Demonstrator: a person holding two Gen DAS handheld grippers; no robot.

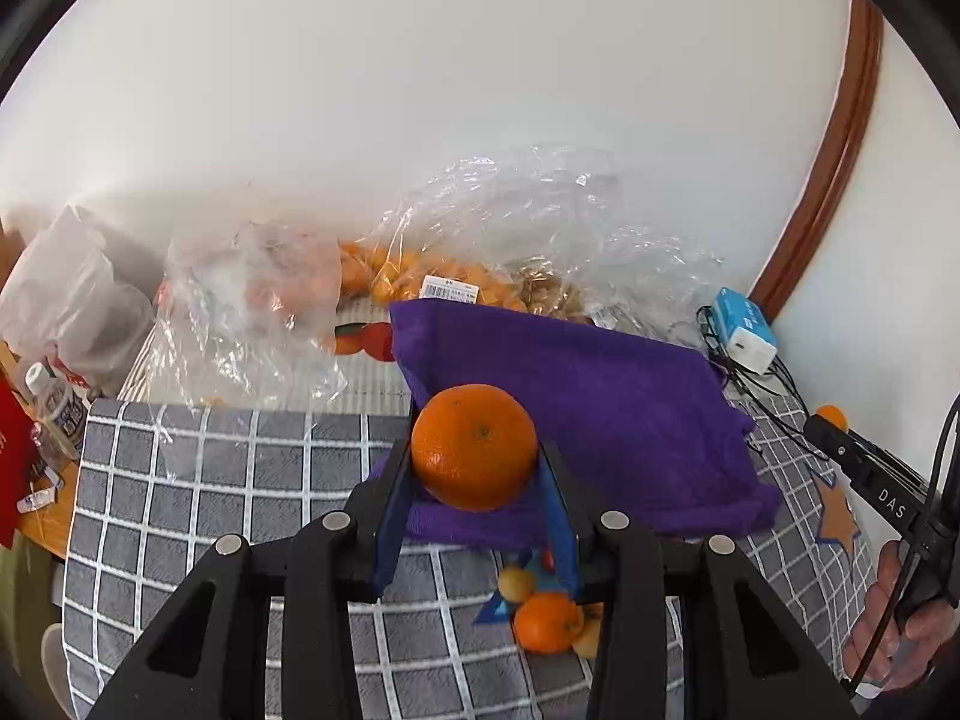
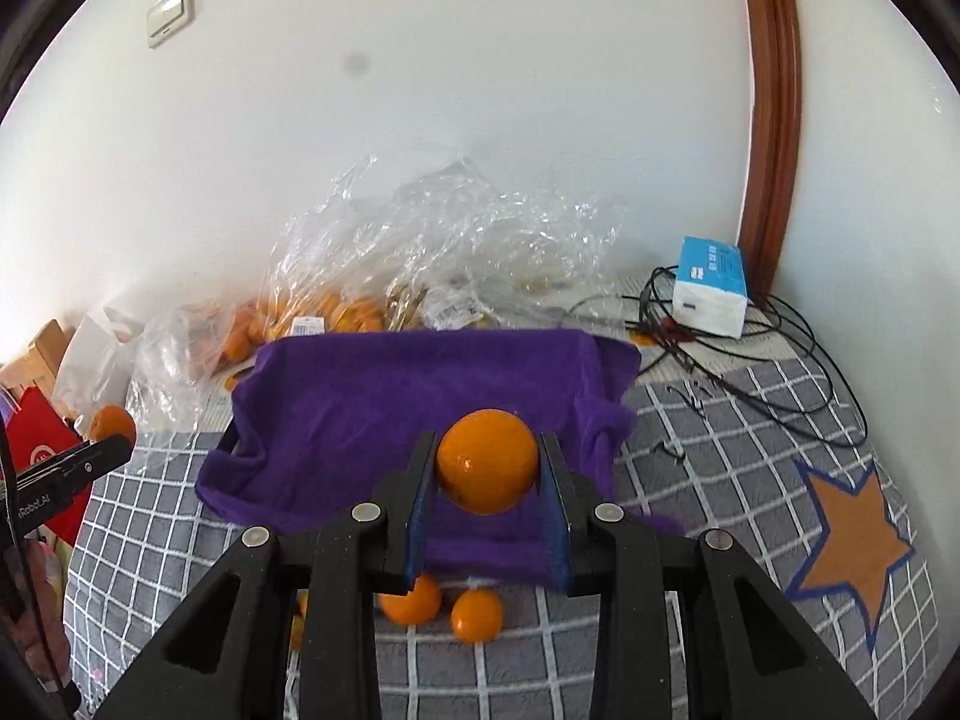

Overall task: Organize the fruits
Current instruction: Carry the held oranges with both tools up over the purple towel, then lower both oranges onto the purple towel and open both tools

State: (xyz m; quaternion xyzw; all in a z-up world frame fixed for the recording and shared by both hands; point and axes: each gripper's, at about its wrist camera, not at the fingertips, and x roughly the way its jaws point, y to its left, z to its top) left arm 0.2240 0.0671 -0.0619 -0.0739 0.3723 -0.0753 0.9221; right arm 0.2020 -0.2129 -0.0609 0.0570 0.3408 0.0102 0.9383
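My left gripper (image 1: 475,468) is shut on a large orange (image 1: 474,447), held above the near edge of a purple cloth (image 1: 600,420) that covers a raised container. My right gripper (image 2: 487,468) is shut on a smaller orange (image 2: 486,461) above the same purple cloth (image 2: 372,420). Several loose oranges and small yellow fruits (image 1: 543,621) lie on the grey checked cloth below the left gripper; two oranges (image 2: 474,615) lie below the right one. The right gripper's tip with its orange shows at the right edge of the left wrist view (image 1: 834,420).
Clear plastic bags of oranges (image 1: 420,282) and nuts lie behind the purple cloth against the white wall. A blue-white box (image 2: 711,288) with tangled black cables (image 2: 780,360) sits at the back right. Bottles and a red bag (image 1: 12,462) stand at the left edge.
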